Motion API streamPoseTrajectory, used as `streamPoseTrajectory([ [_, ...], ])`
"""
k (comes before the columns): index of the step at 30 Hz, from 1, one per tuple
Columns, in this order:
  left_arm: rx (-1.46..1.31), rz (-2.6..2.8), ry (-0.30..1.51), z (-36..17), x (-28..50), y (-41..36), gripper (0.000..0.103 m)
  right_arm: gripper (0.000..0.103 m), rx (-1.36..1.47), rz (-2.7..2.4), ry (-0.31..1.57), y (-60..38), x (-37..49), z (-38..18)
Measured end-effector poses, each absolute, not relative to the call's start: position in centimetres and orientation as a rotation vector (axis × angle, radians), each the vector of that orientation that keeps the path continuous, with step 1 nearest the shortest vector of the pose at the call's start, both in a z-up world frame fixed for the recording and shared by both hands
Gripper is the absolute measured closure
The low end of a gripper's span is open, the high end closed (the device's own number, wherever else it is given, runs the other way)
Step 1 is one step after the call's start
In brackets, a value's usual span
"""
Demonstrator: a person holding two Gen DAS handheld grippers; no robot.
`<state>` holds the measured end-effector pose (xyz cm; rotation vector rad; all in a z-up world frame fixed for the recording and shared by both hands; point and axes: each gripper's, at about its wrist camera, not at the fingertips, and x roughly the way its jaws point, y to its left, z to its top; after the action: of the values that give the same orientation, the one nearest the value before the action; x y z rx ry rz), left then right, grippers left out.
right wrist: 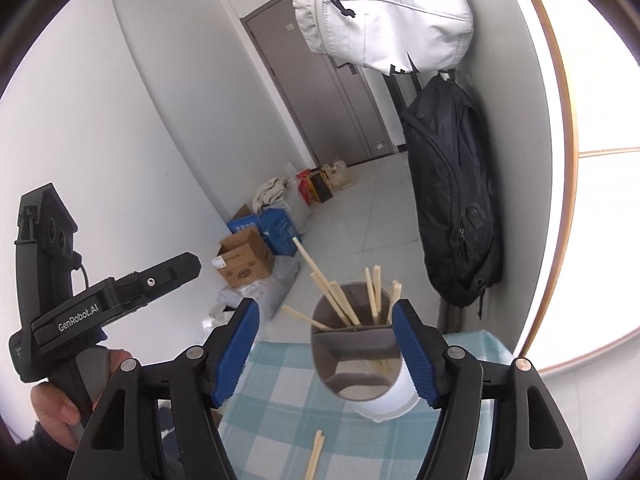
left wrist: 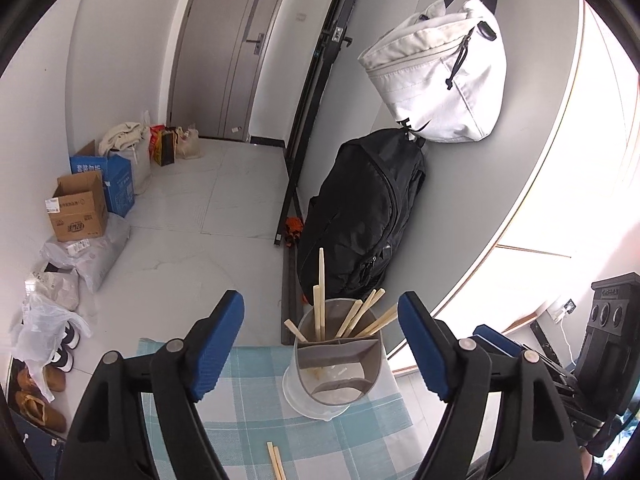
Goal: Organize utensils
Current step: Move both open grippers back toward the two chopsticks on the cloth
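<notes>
Standing near the far edge of the desk (left wrist: 248,420), which is covered with a blue-and-white checked cloth, a clear utensil holder (left wrist: 334,368) with a grey divider insert holds several wooden chopsticks (left wrist: 320,300) that lean out of its top at different angles. A further loose pair of chopsticks (left wrist: 276,460) lies flat on the cloth, nearer than the holder and apart from it.

Both grippers hover above the desk on the near side of the holder. The left gripper (left wrist: 320,348) has its jaws wide, blue pads well apart, with nothing pressed between them; the holder shows in the gap beyond. The right gripper (right wrist: 326,354) likewise has its jaws wide and empty, the holder appearing just past its right pad. In the right wrist view a person's hand (right wrist: 56,404) grips the handle of the left gripper at the left.

Beyond the desk, a black backpack (left wrist: 360,216) and a white bag (left wrist: 436,76) hang against the wall, and cardboard boxes (left wrist: 80,208) sit on the tiled floor by the opposite wall.
</notes>
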<state>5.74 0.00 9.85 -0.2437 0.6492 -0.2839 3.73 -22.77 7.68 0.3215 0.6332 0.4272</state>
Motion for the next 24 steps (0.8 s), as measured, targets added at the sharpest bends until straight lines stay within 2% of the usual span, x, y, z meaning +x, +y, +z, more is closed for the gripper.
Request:
streamPoseTrajectory([
  [5,-0.224,-0.226,0.629,9.7,4.0,0.3,0.026,0.022,0.31,0.428,0.625,-22.3,2.3,7.6],
  [9,-0.209,-0.202,0.616,9.4,2.7,0.8,0.025,0.02,0.297,0.441,0.63,-21.5,1.0,7.4],
  [11,-0.211,-0.195,0.609,9.2,2.1,1.1,0.018,0.018,0.282,0.446,0.629,-21.0,0.4,7.3],
  [15,-0.213,-0.173,0.572,8.6,0.7,1.7,0.017,0.013,0.262,0.444,0.629,-20.1,-0.7,6.7],
  [24,-0.223,-0.146,0.594,4.6,-0.8,3.0,0.017,0.012,0.24,0.446,0.697,-18.5,-2.0,2.8],
])
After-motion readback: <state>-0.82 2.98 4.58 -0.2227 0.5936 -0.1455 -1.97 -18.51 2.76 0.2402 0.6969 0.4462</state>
